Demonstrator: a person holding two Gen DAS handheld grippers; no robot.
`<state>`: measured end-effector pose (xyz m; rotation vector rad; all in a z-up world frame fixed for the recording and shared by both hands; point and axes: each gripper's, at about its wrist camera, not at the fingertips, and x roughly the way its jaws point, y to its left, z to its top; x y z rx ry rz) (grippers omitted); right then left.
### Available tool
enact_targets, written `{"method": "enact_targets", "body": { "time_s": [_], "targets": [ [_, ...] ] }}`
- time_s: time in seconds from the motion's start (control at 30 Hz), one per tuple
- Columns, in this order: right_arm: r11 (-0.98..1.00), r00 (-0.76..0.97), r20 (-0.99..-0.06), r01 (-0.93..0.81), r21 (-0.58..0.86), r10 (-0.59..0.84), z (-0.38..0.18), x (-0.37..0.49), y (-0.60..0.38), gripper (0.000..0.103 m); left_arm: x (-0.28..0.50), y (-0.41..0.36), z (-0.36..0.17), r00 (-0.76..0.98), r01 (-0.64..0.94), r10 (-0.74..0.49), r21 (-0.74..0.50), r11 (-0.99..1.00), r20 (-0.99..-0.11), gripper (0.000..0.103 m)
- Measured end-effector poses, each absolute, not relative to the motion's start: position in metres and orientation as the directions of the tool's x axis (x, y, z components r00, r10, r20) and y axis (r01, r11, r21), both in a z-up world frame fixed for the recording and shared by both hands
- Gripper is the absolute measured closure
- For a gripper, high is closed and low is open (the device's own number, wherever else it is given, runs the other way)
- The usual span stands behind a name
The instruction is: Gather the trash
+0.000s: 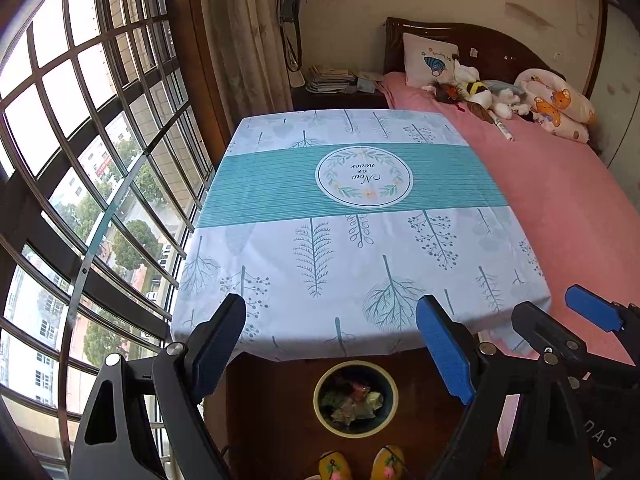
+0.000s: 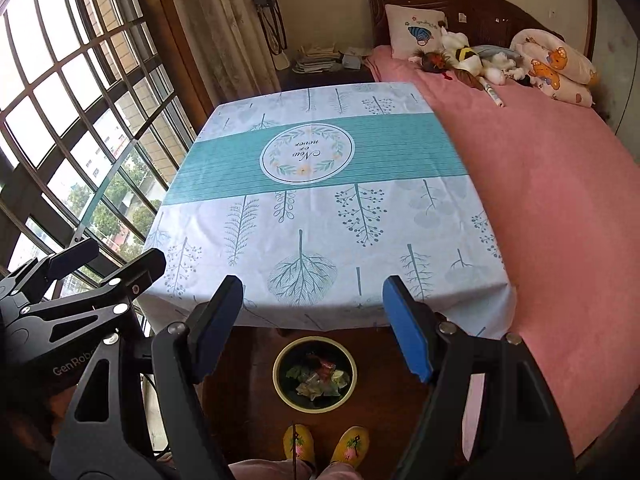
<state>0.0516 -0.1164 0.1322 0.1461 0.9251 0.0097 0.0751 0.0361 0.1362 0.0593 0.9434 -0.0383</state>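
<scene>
A round dark trash bin (image 1: 355,399) with a pale rim stands on the wooden floor below the table's near edge, holding crumpled wrappers (image 1: 354,402); it also shows in the right wrist view (image 2: 315,375). My left gripper (image 1: 332,320) is open and empty, held above the bin and the table edge. My right gripper (image 2: 314,296) is open and empty, also above the bin. The right gripper shows at the right of the left wrist view (image 1: 560,312); the left gripper shows at the left of the right wrist view (image 2: 116,256).
A table with a blue-and-white leaf-print cloth (image 1: 352,216) lies ahead. A pink bed (image 1: 560,200) with pillows and plush toys (image 1: 476,94) is on the right. A barred window (image 1: 80,160) is on the left. Yellow slippers (image 2: 326,446) stand on the floor.
</scene>
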Motion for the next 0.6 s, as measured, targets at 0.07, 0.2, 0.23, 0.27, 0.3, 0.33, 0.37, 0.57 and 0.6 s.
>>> {"method": "enact_targets", "body": {
  "time_s": [0.07, 0.2, 0.23, 0.27, 0.3, 0.33, 0.37, 0.57, 0.6],
  "targets": [
    [0.990, 0.603, -0.794, 0.054, 0.132, 0.073, 0.1320, 0.0519, -0.1166, 0.033, 0.0742, 0.0363, 0.1354, 0.587, 0.053, 0.000, 0.039, 0.998, -0.809, 0.015],
    [0.990, 0.602, -0.795, 0.054, 0.130, 0.072, 0.1325, 0.0519, -0.1162, 0.033, 0.0738, 0.0362, 0.1340, 0.581, 0.048, 0.007, 0.042, 0.998, -0.814, 0.015],
    [0.990, 0.602, -0.795, 0.055, 0.131, 0.072, 0.1322, 0.0519, -0.1160, 0.033, 0.0737, 0.0364, 0.1340, 0.582, 0.047, 0.007, 0.043, 0.998, -0.813, 0.015],
    [0.990, 0.603, -0.794, 0.055, 0.132, 0.072, 0.1324, 0.0520, -0.1160, 0.033, 0.0745, 0.0371, 0.1341, 0.583, 0.050, 0.007, 0.044, 0.998, -0.813, 0.015],
    [0.990, 0.604, -0.794, 0.053, 0.132, 0.073, 0.1329, 0.0521, -0.1161, 0.033, 0.0745, 0.0371, 0.1336, 0.584, 0.049, 0.008, 0.046, 0.998, -0.812, 0.015],
    [0.990, 0.605, -0.793, 0.052, 0.130, 0.072, 0.1334, 0.0522, -0.1160, 0.033, 0.0739, 0.0368, 0.1341, 0.584, 0.047, 0.010, 0.046, 0.998, -0.812, 0.015],
    [0.990, 0.604, -0.794, 0.052, 0.129, 0.072, 0.1332, 0.0522, -0.1161, 0.033, 0.0733, 0.0367, 0.1338, 0.584, 0.045, 0.012, 0.047, 0.998, -0.811, 0.015],
    [0.990, 0.603, -0.794, 0.055, 0.131, 0.072, 0.1321, 0.0513, -0.1137, 0.033, 0.0718, 0.0370, 0.1332, 0.583, 0.041, 0.015, 0.048, 0.998, -0.812, 0.015],
    [0.990, 0.603, -0.795, 0.054, 0.132, 0.073, 0.1324, 0.0513, -0.1137, 0.033, 0.0720, 0.0375, 0.1331, 0.582, 0.043, 0.013, 0.047, 0.998, -0.813, 0.015]
  ]
}}
